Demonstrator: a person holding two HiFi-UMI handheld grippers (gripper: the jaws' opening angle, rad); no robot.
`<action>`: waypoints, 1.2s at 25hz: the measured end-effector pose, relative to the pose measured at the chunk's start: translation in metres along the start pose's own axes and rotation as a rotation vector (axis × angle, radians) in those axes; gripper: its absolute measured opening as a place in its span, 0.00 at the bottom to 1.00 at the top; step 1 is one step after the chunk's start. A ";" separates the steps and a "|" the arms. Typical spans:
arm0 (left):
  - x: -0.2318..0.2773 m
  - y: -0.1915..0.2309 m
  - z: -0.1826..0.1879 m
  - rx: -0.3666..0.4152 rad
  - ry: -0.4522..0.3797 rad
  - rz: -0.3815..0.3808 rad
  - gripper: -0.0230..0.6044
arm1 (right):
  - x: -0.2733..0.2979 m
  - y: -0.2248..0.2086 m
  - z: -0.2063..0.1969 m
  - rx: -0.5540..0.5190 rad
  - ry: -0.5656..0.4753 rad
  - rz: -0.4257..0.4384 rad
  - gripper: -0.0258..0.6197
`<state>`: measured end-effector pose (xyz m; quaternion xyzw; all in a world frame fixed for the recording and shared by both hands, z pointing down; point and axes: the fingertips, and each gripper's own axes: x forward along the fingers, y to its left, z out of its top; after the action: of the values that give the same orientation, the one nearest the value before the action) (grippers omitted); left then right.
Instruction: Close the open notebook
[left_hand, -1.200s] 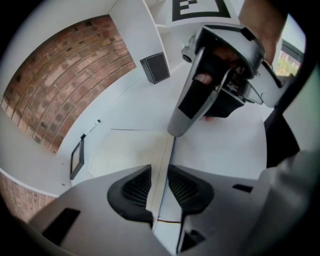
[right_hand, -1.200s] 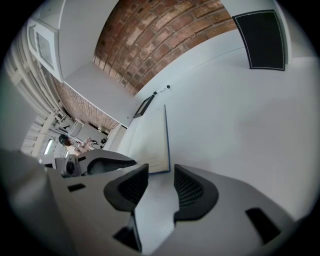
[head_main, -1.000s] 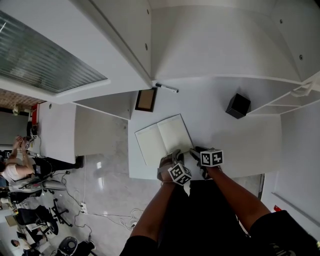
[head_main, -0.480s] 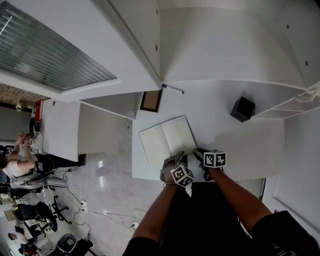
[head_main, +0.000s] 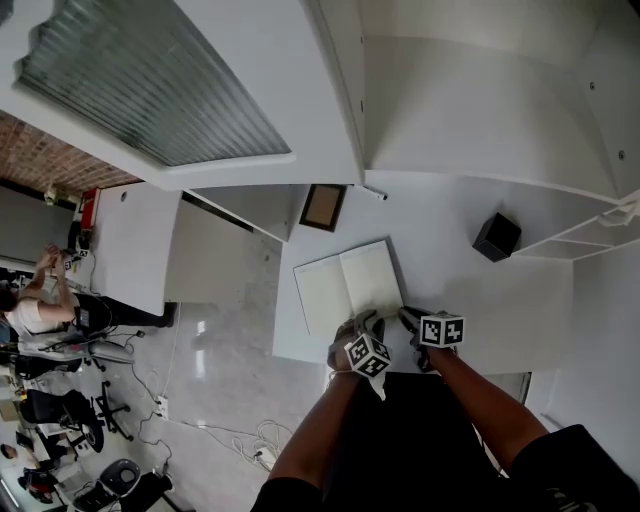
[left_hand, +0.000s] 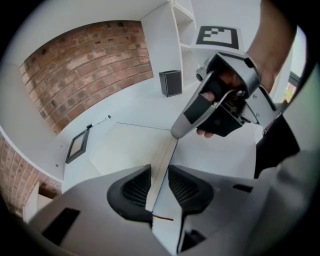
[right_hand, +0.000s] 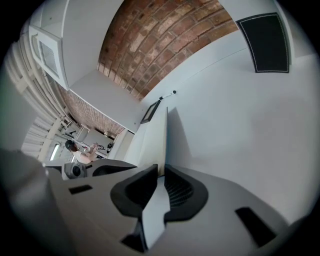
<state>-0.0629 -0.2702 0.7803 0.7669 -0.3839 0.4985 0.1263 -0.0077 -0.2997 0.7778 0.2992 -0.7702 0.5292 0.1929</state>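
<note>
Left gripper (left_hand: 159, 175): jaws a narrow way apart and just been opening. A white leaf of the notebook (head_main: 345, 285) runs edge-on between the pads, but I read no firm pinch.

Right gripper (right_hand: 160, 175): jaws just been closing, now nearly together and nipped on the same notebook's leaf at its near right corner. That leaf stands up off the table (head_main: 480, 300) straight ahead of this gripper.

Markings: black-and-white square patterns on each gripper's cube. Notebook pages show plain white, with no legible writing in any view.

Table: white, and it carries everything below.

Notebook: lies open just ahead of both grippers, its near edge at their tips. The left page lies flat, forward and to the left of the left gripper. The two grippers sit side by side on the right page's near edge, close together.

Black box (head_main: 497, 237): forward and to the right of the right gripper, well apart from it. Cannot tell what is in it.

Picture frame (head_main: 323, 207): dark rim with a brownish panel inside, beyond the notebook's far edge, forward-left of the left gripper.

Pen (head_main: 373, 192): just past the frame, farthest from the grippers.
</note>
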 end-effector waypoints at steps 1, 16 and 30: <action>-0.002 0.001 0.000 -0.020 -0.016 -0.007 0.20 | -0.001 0.003 0.001 0.003 -0.005 0.005 0.10; -0.066 0.034 -0.056 -0.269 -0.180 -0.097 0.15 | -0.012 0.054 0.007 -0.063 -0.096 -0.068 0.07; -0.112 0.108 -0.123 -0.430 -0.276 -0.070 0.07 | 0.007 0.136 -0.006 -0.054 -0.196 -0.093 0.06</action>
<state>-0.2455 -0.2201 0.7216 0.7961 -0.4677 0.2915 0.2499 -0.1038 -0.2607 0.6888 0.3799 -0.7845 0.4670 0.1488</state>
